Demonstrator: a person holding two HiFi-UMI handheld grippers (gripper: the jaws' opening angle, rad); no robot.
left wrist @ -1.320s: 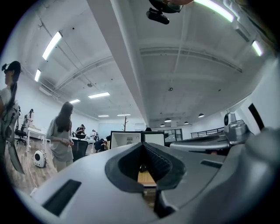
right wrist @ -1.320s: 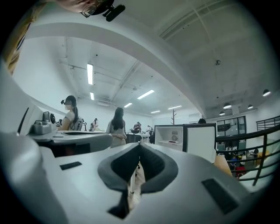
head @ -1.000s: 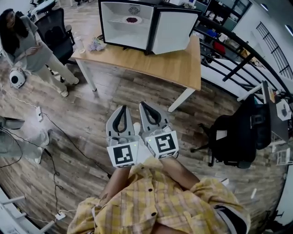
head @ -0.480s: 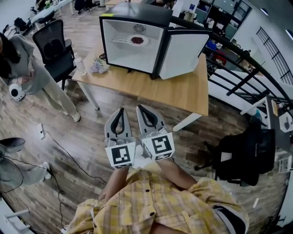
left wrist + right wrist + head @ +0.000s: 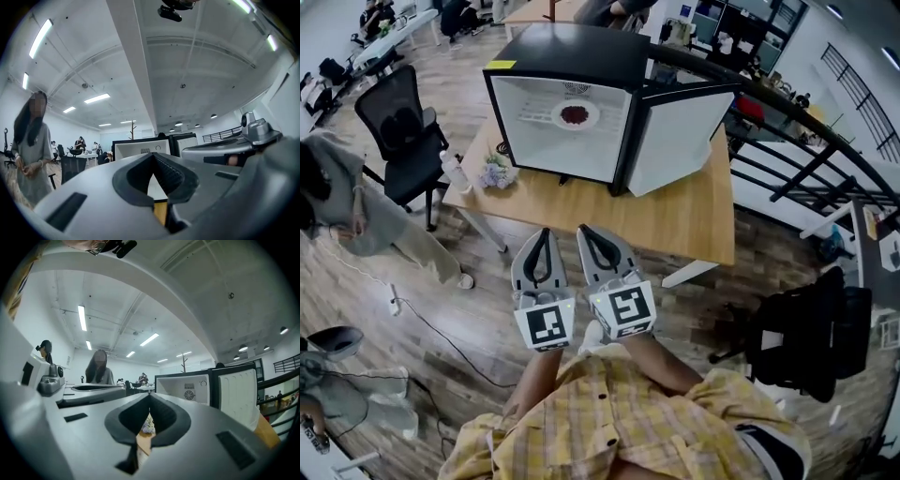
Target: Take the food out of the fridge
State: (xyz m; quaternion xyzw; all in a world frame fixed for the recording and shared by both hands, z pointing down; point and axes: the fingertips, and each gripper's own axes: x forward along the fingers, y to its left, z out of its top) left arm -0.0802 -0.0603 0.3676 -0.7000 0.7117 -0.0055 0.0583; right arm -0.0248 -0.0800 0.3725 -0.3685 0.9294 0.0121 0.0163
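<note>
Head view, upper centre: black fridge (image 5: 572, 52) on a wooden table (image 5: 684, 216), its door (image 5: 680, 136) swung wide to the right. On the shelf inside, white plate (image 5: 558, 116) with dark red food (image 5: 575, 114) on it, well apart from both grippers.

Lower centre: left gripper (image 5: 546, 232) and right gripper (image 5: 584, 228) side by side, just short of the table's near edge, both aimed up-frame toward the fridge. Yellow plaid shirt (image 5: 628, 412) fills the bottom of the frame.

Left gripper view: jaw tips pressed together, nothing between them; the fridge shows beyond. Right gripper view: same, tips meeting, nothing pinched, the open fridge interior and door to the right of centre.

Table's left end: small bunch of pale flowers (image 5: 495, 173), a bottle (image 5: 452, 169) just beside it. Black office chair (image 5: 403, 131) at upper left, a person in grey (image 5: 347, 206) at the left edge. Another black chair (image 5: 806, 342) at lower right.
</note>
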